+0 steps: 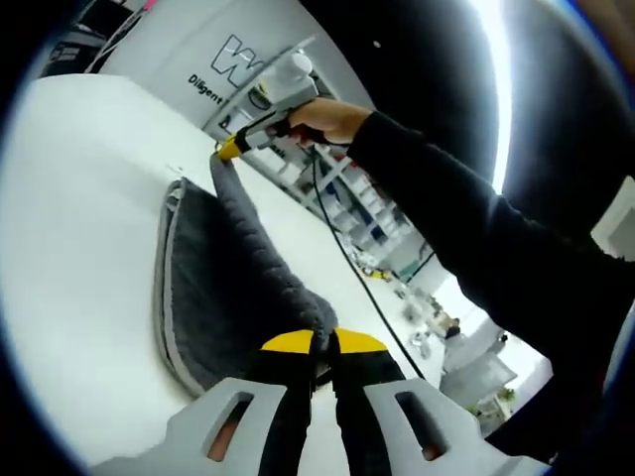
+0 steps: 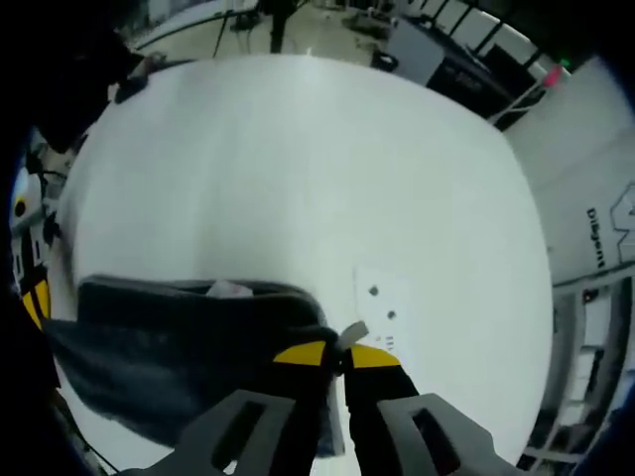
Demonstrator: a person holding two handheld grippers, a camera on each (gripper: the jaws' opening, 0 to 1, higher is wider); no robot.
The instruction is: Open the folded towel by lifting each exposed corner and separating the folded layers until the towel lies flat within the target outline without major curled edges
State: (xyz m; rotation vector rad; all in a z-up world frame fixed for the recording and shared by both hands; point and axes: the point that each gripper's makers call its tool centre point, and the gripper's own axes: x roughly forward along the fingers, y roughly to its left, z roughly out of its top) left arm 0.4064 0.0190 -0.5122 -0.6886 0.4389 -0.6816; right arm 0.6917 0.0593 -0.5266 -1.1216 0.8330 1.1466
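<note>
The towel (image 1: 223,288), dark grey with a pale edge band, lies partly on the white table (image 1: 79,248), with its upper layer pulled up off the layer beneath. In the left gripper view that raised layer runs as a taut ridge from the near corner to the far one. The left gripper (image 1: 322,347) has its yellow-tipped jaws closed on the near corner. At the far end of the towel the right gripper (image 1: 230,149) pinches the other corner, held by a hand (image 1: 327,119) in a dark sleeve (image 1: 476,228).

In the right gripper view the right gripper (image 2: 337,355) has its jaws closed narrowly on the towel's (image 2: 189,347) corner, where a pale tag sticks out. The towel spreads away from that corner, its lower layer flat on the table (image 2: 298,169). Just beyond the corner a white label (image 2: 382,302) with dark dots lies on the table.
</note>
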